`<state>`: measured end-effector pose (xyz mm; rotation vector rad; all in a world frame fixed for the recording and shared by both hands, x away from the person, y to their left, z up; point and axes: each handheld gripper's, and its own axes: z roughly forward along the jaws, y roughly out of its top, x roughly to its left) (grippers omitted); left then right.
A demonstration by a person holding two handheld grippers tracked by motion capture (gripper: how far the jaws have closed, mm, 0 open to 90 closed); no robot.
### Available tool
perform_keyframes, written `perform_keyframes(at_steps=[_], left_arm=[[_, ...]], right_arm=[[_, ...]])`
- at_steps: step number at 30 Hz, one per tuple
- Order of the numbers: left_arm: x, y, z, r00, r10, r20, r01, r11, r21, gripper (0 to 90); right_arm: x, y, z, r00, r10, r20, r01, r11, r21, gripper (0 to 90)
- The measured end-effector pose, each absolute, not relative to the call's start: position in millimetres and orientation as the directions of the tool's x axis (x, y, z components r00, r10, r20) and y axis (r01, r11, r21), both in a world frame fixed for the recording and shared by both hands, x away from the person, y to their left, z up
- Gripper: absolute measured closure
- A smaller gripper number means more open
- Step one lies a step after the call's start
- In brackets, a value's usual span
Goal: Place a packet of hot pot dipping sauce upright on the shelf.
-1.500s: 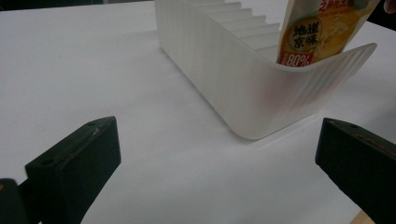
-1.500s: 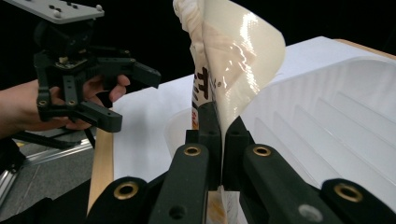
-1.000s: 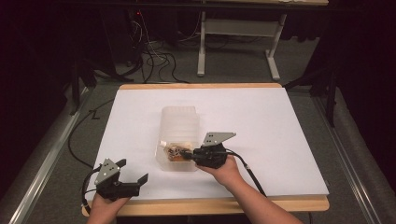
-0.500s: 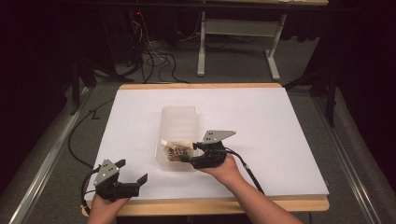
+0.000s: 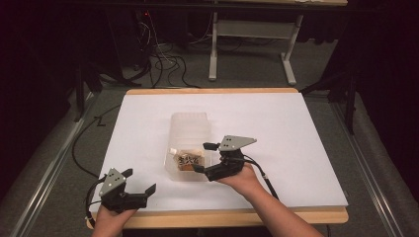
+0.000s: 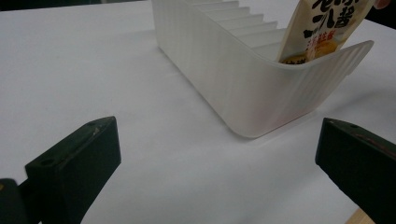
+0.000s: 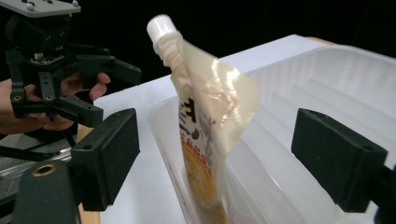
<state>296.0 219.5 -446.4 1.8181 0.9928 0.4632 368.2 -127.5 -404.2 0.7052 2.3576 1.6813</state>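
A translucent plastic bin [image 5: 190, 129] lies on the white table top, its ribbed inside showing in the right gripper view [image 7: 336, 88]. At its near end a spouted sauce pouch [image 5: 188, 159] stands leaning, white cap [image 7: 159, 26] up and printed face [image 7: 205, 130] showing. My right gripper [image 5: 205, 158] is at the bin's near right corner, open, with the pouch between its spread jaws and apart from them. My left gripper [image 5: 139, 180] is open near the table's front left edge and faces the bin's corner [image 6: 252, 93] and the pouch [image 6: 322, 28].
White paper [image 5: 296, 128] covers the wooden table, whose front edge [image 5: 247, 217] runs close to both hands. Cables [image 5: 163, 61] and a table frame [image 5: 257, 29] lie on the floor beyond. The left gripper shows farther off in the right gripper view [image 7: 93, 88].
The right gripper has shifted slightly at the bin's near end, and the pouch stands in the bin. The left gripper has hardly moved.
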Motion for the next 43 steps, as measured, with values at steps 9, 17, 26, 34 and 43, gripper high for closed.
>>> perform_keyframes(at_steps=[9, 17, 26, 34, 43], left_arm=[[296.9, 215.8, -448.7, 0.601, 0.792, -0.106, 0.433, -0.211, 0.876, 0.6], [296.8, 213.1, -449.6, 0.603, 0.791, -0.1, 0.435, -0.221, 0.873, 0.6], [299.4, 212.4, -450.8, 0.598, 0.794, -0.107, 0.443, -0.217, 0.87, 0.6], [303.0, 206.5, -452.8, 0.609, 0.787, -0.101, 0.447, -0.235, 0.863, 0.6], [300.4, 207.7, -451.2, 0.602, 0.792, -0.099, 0.442, -0.228, 0.867, 0.6]], right_arm=[[366.5, -167.6, -403.2, -0.837, 0.532, 0.132, 0.297, 0.239, 0.924, 15.1], [359.5, -242.5, -418.6, -0.726, 0.676, 0.127, 0.345, 0.199, 0.917, 15.8], [332.5, -315.5, -431.8, -0.594, 0.8, 0.088, 0.356, 0.163, 0.92, 15.7], [306.8, -359.1, -454.0, -0.504, 0.86, 0.084, 0.377, 0.132, 0.917, 16.6], [311.4, -354.8, -459.9, -0.515, 0.854, 0.074, 0.393, 0.159, 0.906, 16.6]])
